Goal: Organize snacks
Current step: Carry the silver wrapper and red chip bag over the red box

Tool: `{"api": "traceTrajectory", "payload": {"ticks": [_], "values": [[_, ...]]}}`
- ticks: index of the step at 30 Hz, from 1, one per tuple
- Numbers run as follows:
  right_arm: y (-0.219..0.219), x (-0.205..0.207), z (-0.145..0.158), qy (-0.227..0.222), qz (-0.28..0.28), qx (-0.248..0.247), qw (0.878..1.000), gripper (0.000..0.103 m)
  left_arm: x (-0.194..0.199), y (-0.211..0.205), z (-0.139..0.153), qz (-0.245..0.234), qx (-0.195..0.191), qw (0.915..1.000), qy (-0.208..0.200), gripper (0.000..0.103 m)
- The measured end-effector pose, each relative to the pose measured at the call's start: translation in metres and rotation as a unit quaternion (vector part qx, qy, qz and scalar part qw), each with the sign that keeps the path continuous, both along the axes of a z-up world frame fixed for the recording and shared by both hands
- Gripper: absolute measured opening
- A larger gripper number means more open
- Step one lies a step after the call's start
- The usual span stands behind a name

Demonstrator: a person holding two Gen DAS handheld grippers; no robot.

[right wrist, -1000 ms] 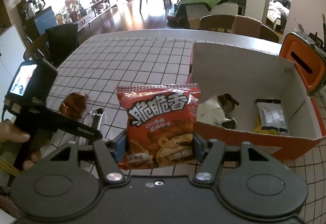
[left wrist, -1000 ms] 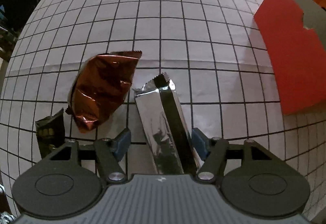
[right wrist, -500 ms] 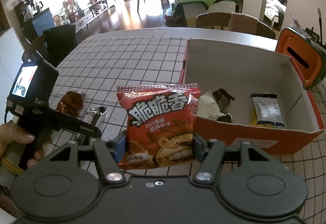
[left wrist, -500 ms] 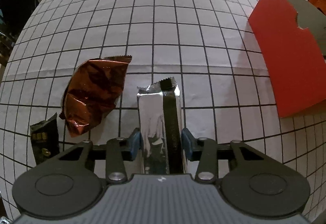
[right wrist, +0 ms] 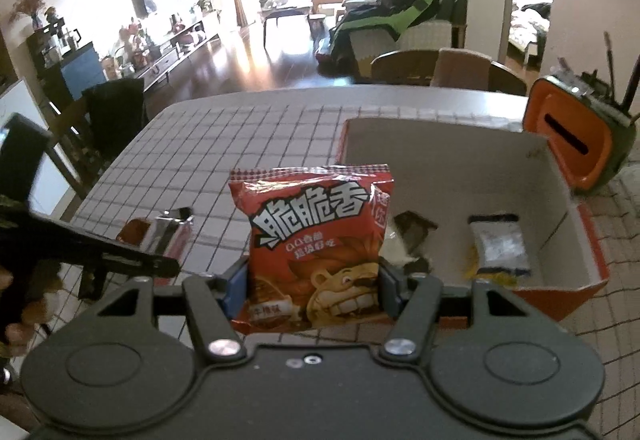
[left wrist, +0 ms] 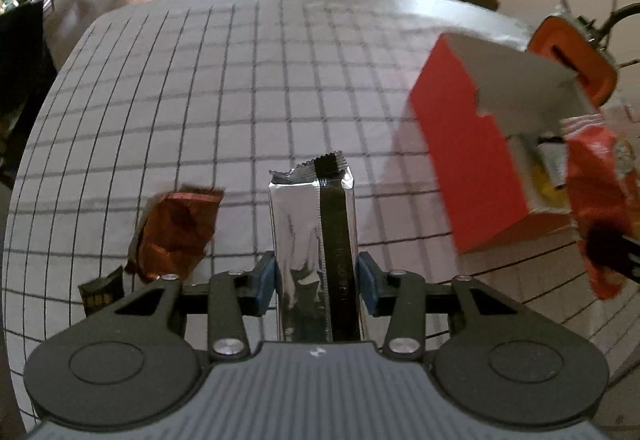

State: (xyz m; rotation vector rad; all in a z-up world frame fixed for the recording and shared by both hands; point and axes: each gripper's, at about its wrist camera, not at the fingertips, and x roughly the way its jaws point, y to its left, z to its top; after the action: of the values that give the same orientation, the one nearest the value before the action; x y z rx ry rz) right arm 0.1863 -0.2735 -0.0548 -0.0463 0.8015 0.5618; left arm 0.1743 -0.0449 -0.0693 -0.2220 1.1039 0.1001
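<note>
I am holding a long silver foil snack bar [left wrist: 314, 240] clamped between my left gripper [left wrist: 316, 280], lengthwise along the fingers; my right gripper [right wrist: 314, 280] is pinching a red printed crisp packet [right wrist: 316, 240], nearer the open red cardboard box [right wrist: 576, 280] lying to my right.

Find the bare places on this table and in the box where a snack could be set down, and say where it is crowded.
Free: the checked tablecloth beyond the copper packet, left of the red box, and the box's far floor. Crowded: the box's near edge.
</note>
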Motion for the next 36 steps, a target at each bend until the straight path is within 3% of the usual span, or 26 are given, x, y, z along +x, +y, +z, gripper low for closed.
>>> {"api": "traceTrajectory", "payload": {"ticks": [9,19,29,36], "values": [[-0.024,0.017,0.009,-0.021,-0.017,-0.005,1.0,0.062,0.026,-0.042,0.035,-0.034,-0.015,0.9986,-0.037,0.042],[-0.062,0.046,0.003,-0.014,-0.053,-0.018,0.998,0.062,0.06,-0.1,0.059,-0.081,-0.012,0.9948,-0.061,0.042],[-0.103,0.075,-0.009,0.005,-0.077,-0.026,0.997,0.062,0.107,-0.146,0.048,-0.108,-0.024,0.9932,-0.038,0.042],[-0.113,0.094,-0.022,0.015,-0.076,-0.052,0.996,0.062,0.14,-0.165,0.026,-0.104,-0.002,0.9945,-0.015,0.042]]}}
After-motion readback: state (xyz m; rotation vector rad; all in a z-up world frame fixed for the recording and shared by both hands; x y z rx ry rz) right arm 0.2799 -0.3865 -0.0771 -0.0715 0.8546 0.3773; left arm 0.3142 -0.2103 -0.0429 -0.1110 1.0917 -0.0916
